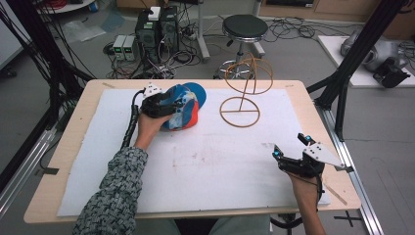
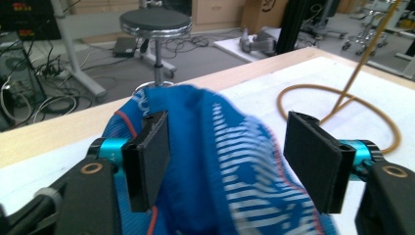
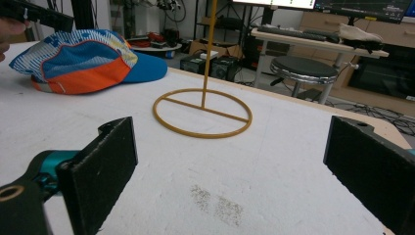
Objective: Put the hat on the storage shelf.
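Observation:
A blue, orange and white cap (image 1: 188, 110) lies at the back left of the white mat (image 1: 205, 166). My left gripper (image 1: 166, 105) is lowered over the cap from the left. In the left gripper view its jaws stand open on either side of the blue striped fabric (image 2: 230, 171), not pressed shut on it. A golden wire stand (image 1: 240, 111), with a ring base and a round wire top, sits right of the cap. My right gripper (image 1: 291, 147) hovers open near the mat's right edge. From the right gripper view the cap (image 3: 83, 61) and the stand's ring base (image 3: 202, 112) lie ahead, nothing between the jaws.
A black stool (image 1: 244, 27), computer boxes (image 1: 156, 29) and cables stand on the floor behind the table. Black frame posts (image 1: 342, 83) rise at the table's right side. A faint stain (image 3: 215, 203) marks the mat near my right gripper.

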### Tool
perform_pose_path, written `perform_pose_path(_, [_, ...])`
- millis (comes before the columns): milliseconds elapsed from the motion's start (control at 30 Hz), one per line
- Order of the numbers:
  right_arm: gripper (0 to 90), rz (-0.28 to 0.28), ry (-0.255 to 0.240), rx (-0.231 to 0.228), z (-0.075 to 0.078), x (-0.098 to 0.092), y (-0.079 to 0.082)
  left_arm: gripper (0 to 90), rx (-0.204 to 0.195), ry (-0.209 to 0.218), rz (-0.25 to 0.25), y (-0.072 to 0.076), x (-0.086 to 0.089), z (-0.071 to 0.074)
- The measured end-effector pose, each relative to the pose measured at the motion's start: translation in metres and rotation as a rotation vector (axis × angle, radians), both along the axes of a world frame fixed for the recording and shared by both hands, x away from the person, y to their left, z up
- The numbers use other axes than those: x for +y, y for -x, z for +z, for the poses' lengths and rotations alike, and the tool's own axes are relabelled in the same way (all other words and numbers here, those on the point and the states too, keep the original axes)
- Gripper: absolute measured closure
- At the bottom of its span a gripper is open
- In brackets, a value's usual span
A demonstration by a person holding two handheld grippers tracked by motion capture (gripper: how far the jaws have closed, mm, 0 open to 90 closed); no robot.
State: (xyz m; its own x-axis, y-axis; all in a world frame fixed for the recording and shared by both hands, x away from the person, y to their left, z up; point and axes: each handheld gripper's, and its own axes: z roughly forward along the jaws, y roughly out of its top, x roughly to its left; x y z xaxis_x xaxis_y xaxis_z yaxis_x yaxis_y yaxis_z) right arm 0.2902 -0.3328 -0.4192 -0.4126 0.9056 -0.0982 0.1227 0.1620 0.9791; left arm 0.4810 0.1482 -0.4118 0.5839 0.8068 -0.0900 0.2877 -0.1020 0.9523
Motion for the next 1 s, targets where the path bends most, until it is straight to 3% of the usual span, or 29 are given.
perform_pose_path(200, [4.7, 0.001, 0.001, 0.002, 0.0, 0.0, 0.0, 45.3, 0.008, -0.005, -0.019, -0.002, 0.0, -0.001])
perform_pose_path(333, [4.7, 0.0, -0.001, 0.002, 0.0, 0.0, 0.0, 47.6, 0.05, -0.014, -0.018, -0.005, -0.002, -0.004])
perform_pose_path(467, [4.7, 0.002, 0.0, -0.001, 0.0, 0.0, 0.0, 57.5, 0.06, -0.023, -0.026, -0.005, -0.002, -0.004])
perform_pose_path(500, [4.7, 0.002, 0.0, 0.002, 0.0, 0.0, 0.0, 65.1, 0.06, -0.021, -0.032, -0.005, -0.002, -0.004])
perform_pose_path(533, [4.7, 0.002, 0.0, 0.002, 0.0, 0.0, 0.0, 65.1, 0.061, -0.025, -0.034, -0.005, -0.002, -0.004])
perform_pose_path(600, [4.7, 0.003, -0.001, 0.006, 0.0, 0.0, 0.0, 76.6, 0.066, -0.032, -0.032, -0.004, -0.002, -0.001])
perform_pose_path(633, [4.7, 0.006, 0.002, 0.005, 0.0, 0.0, -0.001, 83.3, 0.067, -0.029, -0.033, -0.004, -0.002, 0.0])
perform_pose_path(867, [4.7, 0.01, 0.002, 0.009, 0.0, 0.002, -0.001, 88.3, 0.06, 0.002, -0.063, -0.004, -0.007, 0.02])
perform_pose_path(933, [4.7, 0.01, 0.004, 0.01, -0.001, 0.002, -0.001, 88.4, 0.062, 0.042, -0.073, -0.005, -0.009, 0.03])
perform_pose_path(967, [4.7, 0.01, 0.004, 0.01, -0.001, 0.002, -0.001, 88.4, 0.062, 0.042, -0.073, -0.005, -0.009, 0.03])
perform_pose_path(1000, [4.8, 0.01, 0.003, 0.009, -0.001, 0.002, -0.002, 88.4, 0.056, 0.074, -0.072, -0.005, -0.01, 0.037])
